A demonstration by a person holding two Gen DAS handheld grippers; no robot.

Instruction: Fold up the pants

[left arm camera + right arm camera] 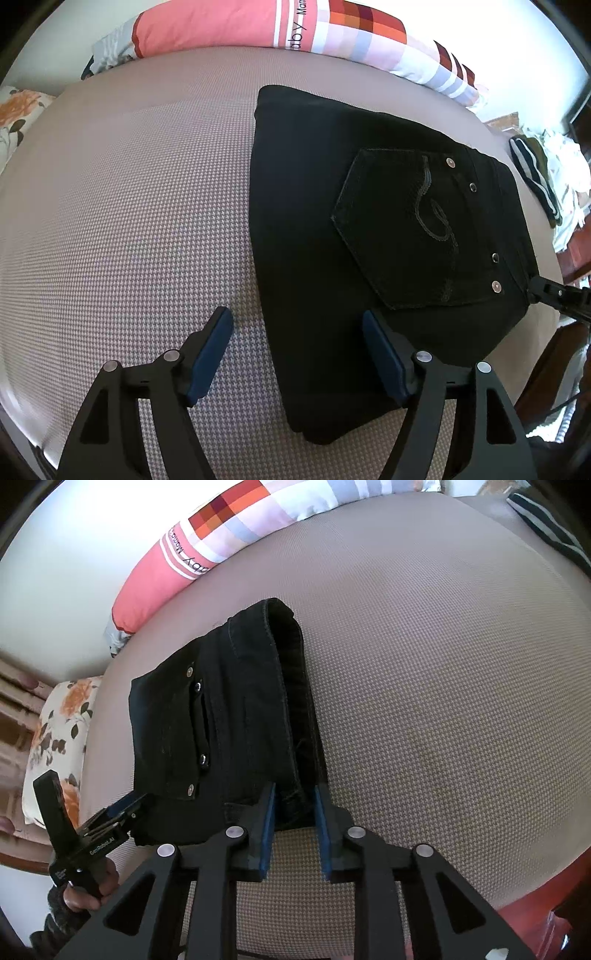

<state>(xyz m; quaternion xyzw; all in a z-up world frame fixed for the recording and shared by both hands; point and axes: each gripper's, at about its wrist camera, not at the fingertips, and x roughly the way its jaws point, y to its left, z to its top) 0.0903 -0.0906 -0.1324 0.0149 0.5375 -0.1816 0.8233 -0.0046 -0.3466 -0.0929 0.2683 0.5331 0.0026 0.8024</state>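
Observation:
Black pants [369,229] lie folded into a compact stack on the bed [129,221], back pocket with rivets facing up. My left gripper [295,328] is open, its jaws wide apart, straddling the stack's near left edge without holding it. In the right wrist view the pants [229,720] show their waistband end. My right gripper [294,805] has its blue pads on either side of the waistband edge, with a narrow gap, and appears partly open around the cloth. The left gripper also shows in that view [122,808] at the stack's left corner.
A pink and checkered quilt [258,26] lies along the bed's far edge. A floral pillow [59,746] sits at one end. A pile of clothes [546,177] lies off the right side. The bed's red wooden frame [517,886] shows at the near edge.

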